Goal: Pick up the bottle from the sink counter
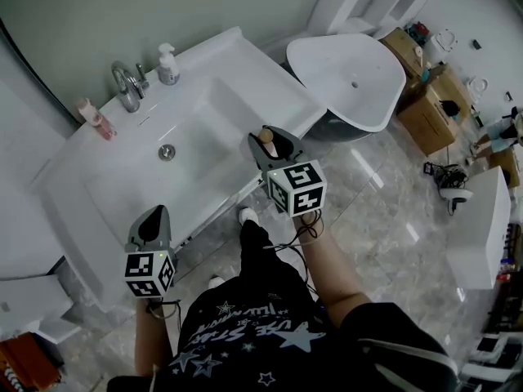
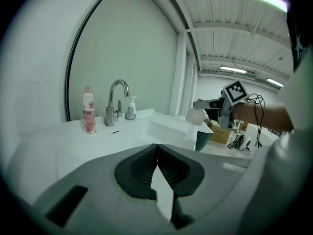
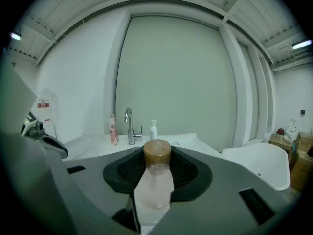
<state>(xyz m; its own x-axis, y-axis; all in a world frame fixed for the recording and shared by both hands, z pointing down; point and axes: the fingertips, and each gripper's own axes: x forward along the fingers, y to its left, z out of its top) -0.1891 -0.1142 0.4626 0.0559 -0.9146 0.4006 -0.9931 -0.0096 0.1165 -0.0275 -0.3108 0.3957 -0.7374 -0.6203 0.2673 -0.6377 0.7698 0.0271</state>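
A small clear bottle (image 3: pixel 156 185) with a brown round cap stands between the pads of my right gripper (image 3: pixel 157 163), which is shut on it. In the head view the right gripper (image 1: pixel 274 145) holds the bottle (image 1: pixel 265 135) in the air over the front right edge of the white sink counter (image 1: pixel 221 80). The left gripper view shows the bottle (image 2: pixel 196 115) held off to the right. My left gripper (image 1: pixel 154 221) hangs low in front of the counter's near edge. Its jaws (image 2: pixel 157 148) are shut with nothing between them.
A chrome tap (image 1: pixel 125 84), a white pump bottle (image 1: pixel 167 65) and a pink bottle (image 1: pixel 96 119) stand along the back of the counter. A white bathtub (image 1: pixel 351 76) lies to the right, with cardboard boxes (image 1: pixel 425 117) beyond it. The person's legs and shoes are below the counter.
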